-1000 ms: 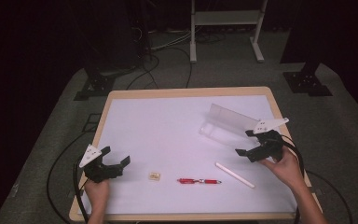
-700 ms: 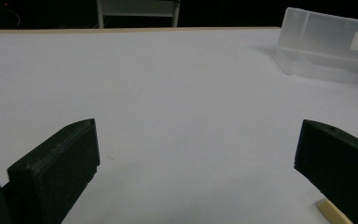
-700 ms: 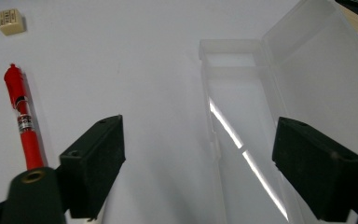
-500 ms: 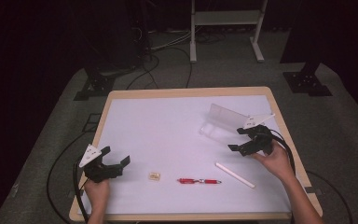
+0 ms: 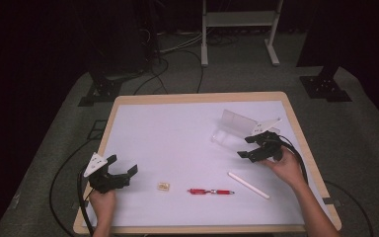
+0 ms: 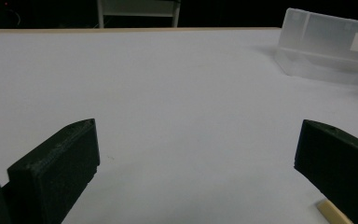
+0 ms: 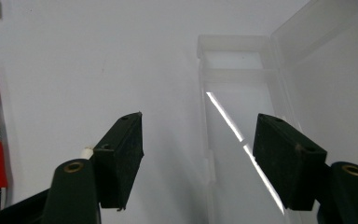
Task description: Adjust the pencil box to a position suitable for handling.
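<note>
With the right gripper (image 5: 253,147) jaws wide open and empty beside the open clear box (image 7: 256,121), and the left gripper (image 5: 117,174) likewise, judged best practice is straddling one box wall squarely before closing.

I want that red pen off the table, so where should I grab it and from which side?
Grip the red pen around its middle, coming straight down from above. It lies flat on the table, running left to right, so set the fingers on its near and far sides. The right gripper, open, looks closer.
</note>
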Tool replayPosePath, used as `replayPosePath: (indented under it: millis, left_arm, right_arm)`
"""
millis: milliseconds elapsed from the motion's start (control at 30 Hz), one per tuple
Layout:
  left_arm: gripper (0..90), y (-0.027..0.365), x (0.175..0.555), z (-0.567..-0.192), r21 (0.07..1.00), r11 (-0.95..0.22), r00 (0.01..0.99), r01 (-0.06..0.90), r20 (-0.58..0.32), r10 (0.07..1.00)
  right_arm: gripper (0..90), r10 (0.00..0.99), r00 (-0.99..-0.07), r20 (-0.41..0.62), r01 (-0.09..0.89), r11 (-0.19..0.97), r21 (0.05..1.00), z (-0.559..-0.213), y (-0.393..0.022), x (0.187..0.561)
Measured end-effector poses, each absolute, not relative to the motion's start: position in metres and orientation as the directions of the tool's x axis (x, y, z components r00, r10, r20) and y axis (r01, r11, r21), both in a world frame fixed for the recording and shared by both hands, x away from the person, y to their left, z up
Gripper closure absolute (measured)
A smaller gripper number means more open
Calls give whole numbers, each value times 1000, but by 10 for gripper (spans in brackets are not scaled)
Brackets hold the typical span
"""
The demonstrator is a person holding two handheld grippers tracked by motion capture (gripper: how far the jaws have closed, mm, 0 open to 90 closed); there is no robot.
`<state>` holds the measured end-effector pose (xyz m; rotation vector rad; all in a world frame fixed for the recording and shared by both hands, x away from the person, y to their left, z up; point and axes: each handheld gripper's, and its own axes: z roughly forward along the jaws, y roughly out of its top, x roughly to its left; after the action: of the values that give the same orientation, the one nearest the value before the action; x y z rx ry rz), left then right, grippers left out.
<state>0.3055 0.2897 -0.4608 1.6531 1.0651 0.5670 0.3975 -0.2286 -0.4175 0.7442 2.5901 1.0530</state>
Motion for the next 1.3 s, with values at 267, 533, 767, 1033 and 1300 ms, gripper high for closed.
replayPosePath:
  millis: [267,533,767,1033,1300]
  left_arm:
    - [0,290,306,-461,928,-63,493,366,-136,859]
    - [0,290,306,-461,929,-61,494,365,-138,858]
    - [0,290,306,-461,929,-59,494,364,-139,858]
    - [0,290,306,-461,930,-58,494,364,-139,858]
    - [0,290,306,-461,929,-57,493,365,-141,858]
  right_arm:
    - [391,543,-840,-19,382,615,690,-425,-223,407]
    - [461,548,-836,-10,404,629,664,-434,-220,413]
    - [550,547,-837,-16,405,640,652,-440,-221,418]
    - [631,539,-842,-20,406,658,634,-444,-219,420]
    - [684,534,-844,-41,400,679,616,-447,-218,421]
